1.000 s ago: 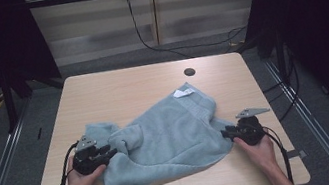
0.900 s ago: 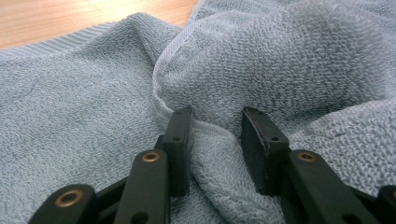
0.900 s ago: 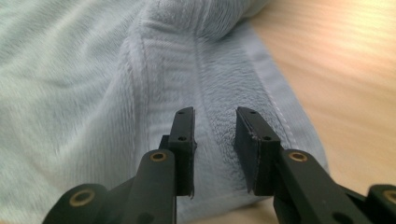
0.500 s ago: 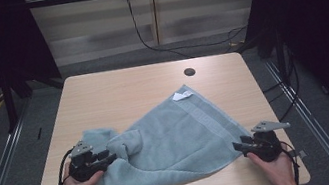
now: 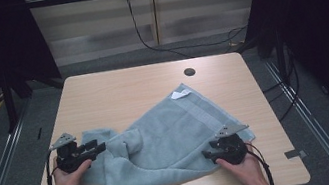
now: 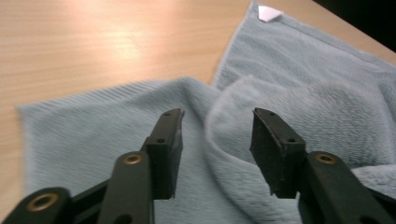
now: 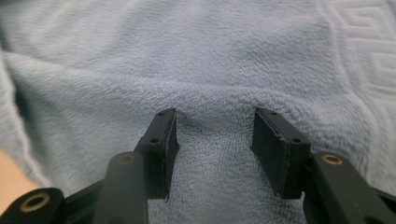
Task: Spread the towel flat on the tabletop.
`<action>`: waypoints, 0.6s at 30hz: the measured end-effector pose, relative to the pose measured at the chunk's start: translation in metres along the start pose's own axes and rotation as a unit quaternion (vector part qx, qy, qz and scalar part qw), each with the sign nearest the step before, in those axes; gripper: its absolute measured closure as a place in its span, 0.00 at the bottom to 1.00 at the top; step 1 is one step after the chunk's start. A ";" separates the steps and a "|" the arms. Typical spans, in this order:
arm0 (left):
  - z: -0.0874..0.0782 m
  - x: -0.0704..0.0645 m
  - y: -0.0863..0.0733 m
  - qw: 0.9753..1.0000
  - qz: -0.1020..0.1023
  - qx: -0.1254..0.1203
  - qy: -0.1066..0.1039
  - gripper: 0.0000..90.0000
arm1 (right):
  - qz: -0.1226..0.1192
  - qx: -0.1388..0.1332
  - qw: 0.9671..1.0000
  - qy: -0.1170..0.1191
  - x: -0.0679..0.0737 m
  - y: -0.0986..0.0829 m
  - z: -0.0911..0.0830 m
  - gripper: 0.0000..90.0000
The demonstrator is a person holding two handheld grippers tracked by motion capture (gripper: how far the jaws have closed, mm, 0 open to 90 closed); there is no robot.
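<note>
Light blue towel (image 5: 171, 142) rumpled on the near half of the table (image 5: 116, 88), both grippers at its ends with jaws apart.

The towel's long axis runs diagonally — from the near-left, by the left gripper (image 5: 91, 148), up to a far corner carrying a white tag (image 5: 179, 94) that points toward the table's far-right. A folded ridge bunches left of centre; the near edge lies close to the table's front edge. In the left gripper view, the left gripper (image 6: 215, 133) has its jaws set wide, a raised fold of towel (image 6: 289, 107) between them — not pinched. In the right gripper view, the right gripper (image 7: 215, 135) stands equally wide over the towel (image 7: 210, 60), cloth beneath and between the jaws, not clamped. A round grommet hole (image 5: 189, 72) sits well beyond the tag.
</note>
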State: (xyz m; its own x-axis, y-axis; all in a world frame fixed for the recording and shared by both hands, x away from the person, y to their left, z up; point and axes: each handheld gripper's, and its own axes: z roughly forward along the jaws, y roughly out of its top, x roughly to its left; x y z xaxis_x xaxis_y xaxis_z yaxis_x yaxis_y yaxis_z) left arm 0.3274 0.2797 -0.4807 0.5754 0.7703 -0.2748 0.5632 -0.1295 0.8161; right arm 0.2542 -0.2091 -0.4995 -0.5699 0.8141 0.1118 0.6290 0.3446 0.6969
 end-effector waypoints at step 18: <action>0.034 -0.011 0.007 0.998 0.015 0.039 -0.037 0.52 | 0.015 -0.010 0.999 -0.029 -0.079 0.058 0.053 0.47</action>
State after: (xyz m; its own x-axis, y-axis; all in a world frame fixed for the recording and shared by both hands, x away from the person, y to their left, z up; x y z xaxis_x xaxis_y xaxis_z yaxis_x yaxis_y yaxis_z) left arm 0.3454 0.2493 -0.4892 0.6325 0.7180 -0.2905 0.5886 -0.2018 0.7829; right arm 0.3640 -0.2285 -0.5052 -0.5185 0.8501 0.0920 0.6341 0.3101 0.7084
